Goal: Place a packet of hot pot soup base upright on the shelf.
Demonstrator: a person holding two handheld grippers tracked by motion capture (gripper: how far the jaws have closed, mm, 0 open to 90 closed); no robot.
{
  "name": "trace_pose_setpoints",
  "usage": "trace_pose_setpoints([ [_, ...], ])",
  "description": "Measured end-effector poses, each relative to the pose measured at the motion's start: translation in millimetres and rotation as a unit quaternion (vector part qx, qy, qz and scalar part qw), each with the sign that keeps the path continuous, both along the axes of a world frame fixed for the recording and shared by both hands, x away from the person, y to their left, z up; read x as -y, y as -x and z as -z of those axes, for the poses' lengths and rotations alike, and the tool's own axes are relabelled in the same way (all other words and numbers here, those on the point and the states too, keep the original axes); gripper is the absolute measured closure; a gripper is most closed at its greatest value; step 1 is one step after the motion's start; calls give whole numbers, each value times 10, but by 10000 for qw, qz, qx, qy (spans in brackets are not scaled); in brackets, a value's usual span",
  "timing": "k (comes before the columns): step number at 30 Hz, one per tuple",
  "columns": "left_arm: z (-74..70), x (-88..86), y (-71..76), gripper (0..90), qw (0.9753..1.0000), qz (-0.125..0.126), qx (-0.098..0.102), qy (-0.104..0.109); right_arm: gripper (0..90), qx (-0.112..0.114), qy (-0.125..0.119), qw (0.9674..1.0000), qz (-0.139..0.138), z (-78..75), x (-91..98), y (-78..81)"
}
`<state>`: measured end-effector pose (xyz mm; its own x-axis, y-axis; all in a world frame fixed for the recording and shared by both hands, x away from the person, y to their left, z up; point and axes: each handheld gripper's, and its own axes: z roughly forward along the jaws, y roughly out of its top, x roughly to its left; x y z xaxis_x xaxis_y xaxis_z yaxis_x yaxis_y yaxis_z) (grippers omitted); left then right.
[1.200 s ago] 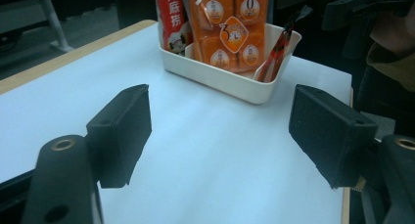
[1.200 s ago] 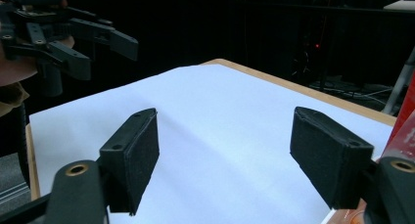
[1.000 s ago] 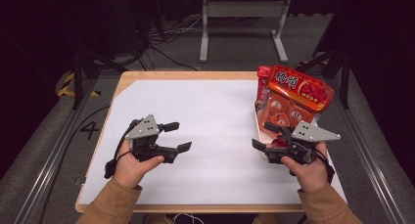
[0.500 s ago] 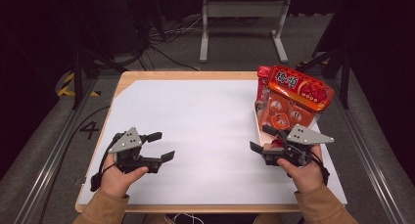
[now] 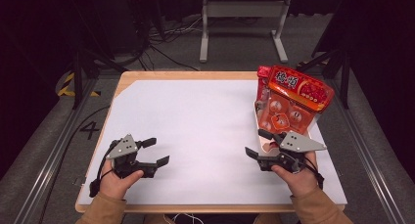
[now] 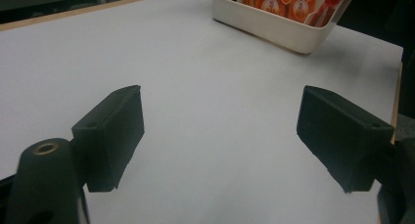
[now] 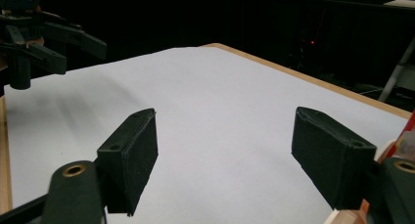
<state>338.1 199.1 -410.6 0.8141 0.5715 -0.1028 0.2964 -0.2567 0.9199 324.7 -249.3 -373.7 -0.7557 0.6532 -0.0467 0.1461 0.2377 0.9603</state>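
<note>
Both tongs gape empty, left tongs (image 5: 152, 151) having just been opening. Snack bags (image 5: 289, 102) stand upright in a white bin (image 6: 274, 26), just beyond right tongs (image 5: 259, 144). Right hand is far nearer; left sits well apart across the counter (image 5: 205, 121)

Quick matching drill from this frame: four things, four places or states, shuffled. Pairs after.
Things:
1. left tool
2. right tool
3. red snack bag
4. cream bin

Places or states:
A. stands upright in the bin
B. at the table's right edge, holds the orange packets
C. open over the near-left part of the white sheet
D. open just in front of the bin

Pairs: 1-C, 2-D, 3-A, 4-B
</note>
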Motion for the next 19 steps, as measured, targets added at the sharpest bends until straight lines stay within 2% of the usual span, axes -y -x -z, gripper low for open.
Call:
trace_pose_setpoints([
  [2,44,-3,-13,183,10000,49,41,14,261,5,37,10000,-42,12,-21,5],
  [4,108,-20,-30,182,10000,15,2,-23,260,36,29,10000,-64,21,-30,7],
  [7,150,-33,-26,181,10000,-4,-54,31,260,48,28,10000,-35,23,-31,11],
  [14,134,-26,-13,181,9999,29,-8,115,256,51,10,10000,-7,19,-27,15],
  [19,101,-54,15,181,9994,56,-60,330,254,58,-42,10000,4,0,-34,29],
])
